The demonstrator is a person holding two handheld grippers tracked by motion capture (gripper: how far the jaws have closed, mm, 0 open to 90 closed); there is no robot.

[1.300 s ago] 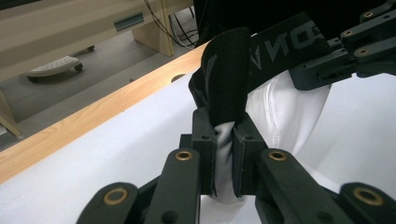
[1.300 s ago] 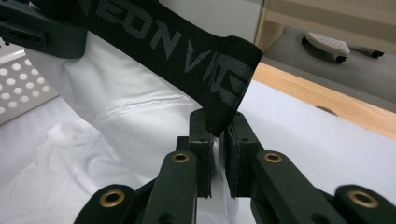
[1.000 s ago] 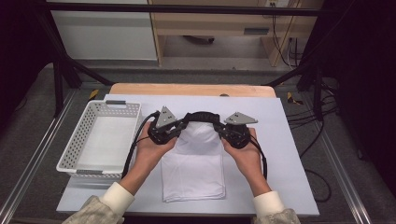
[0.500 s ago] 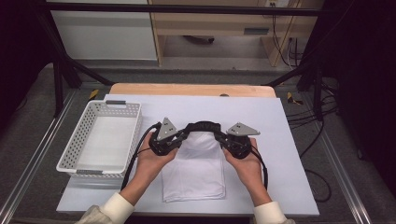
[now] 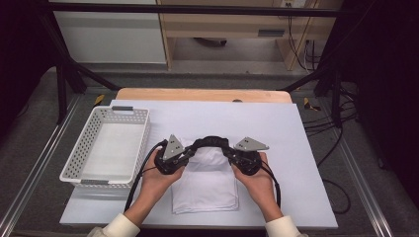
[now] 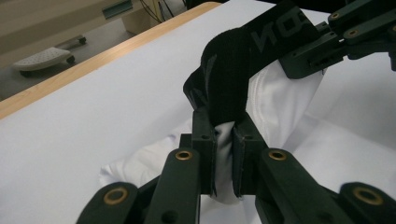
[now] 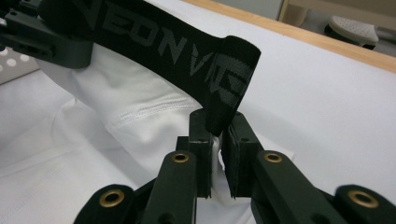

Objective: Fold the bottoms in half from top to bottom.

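Folding white underwear (image 5: 205, 185) beside the white basket (image 5: 106, 148), you are pinching its black waistband (image 5: 211, 142) with the left claw (image 6: 223, 140) and right claw (image 7: 215, 133); uneven lowering is risking a crooked fold, and slack elastic could slip free.

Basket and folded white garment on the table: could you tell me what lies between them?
Nothing: in the high view a bare strip of white table separates the basket from the white garment.
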